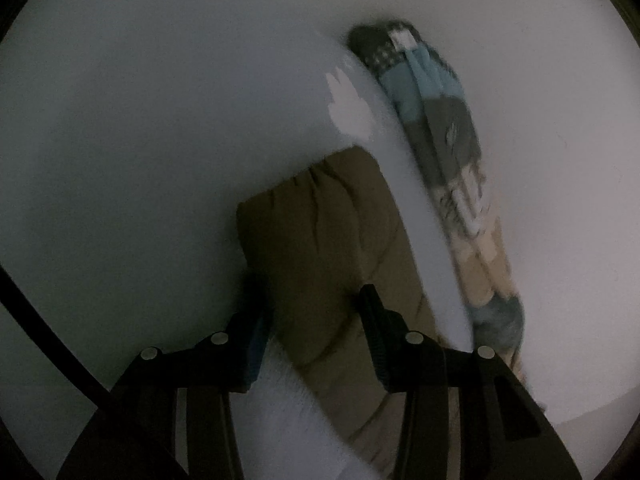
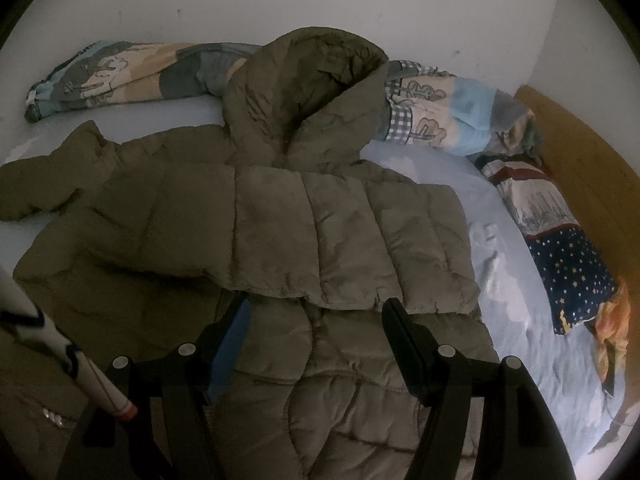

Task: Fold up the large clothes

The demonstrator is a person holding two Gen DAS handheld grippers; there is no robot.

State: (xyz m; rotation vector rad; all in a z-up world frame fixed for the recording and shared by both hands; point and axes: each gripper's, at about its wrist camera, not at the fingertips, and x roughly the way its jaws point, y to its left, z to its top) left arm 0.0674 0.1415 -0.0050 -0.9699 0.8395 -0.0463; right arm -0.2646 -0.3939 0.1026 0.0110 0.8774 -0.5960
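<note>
Two grippers work an olive puffer jacket spread on a bed: right gripper hovers, jaws apart, over the folded-in sleeve; left gripper, also parted, straddles the other sleeve, outstretched ahead.

1. Jacket: olive-brown, quilted in stitched panels.
2. Bedsheet: pale blue with white cloud-like patches.
3. Quilt: patchwork of light blue, beige, grey and gingham check, with tree drawings.
4. Pillow: navy with small stars, red-and-white stripes; orange at one end, possibly a print.
5. Headboard: honey-coloured wood.
6. Wall: off-white.
</note>
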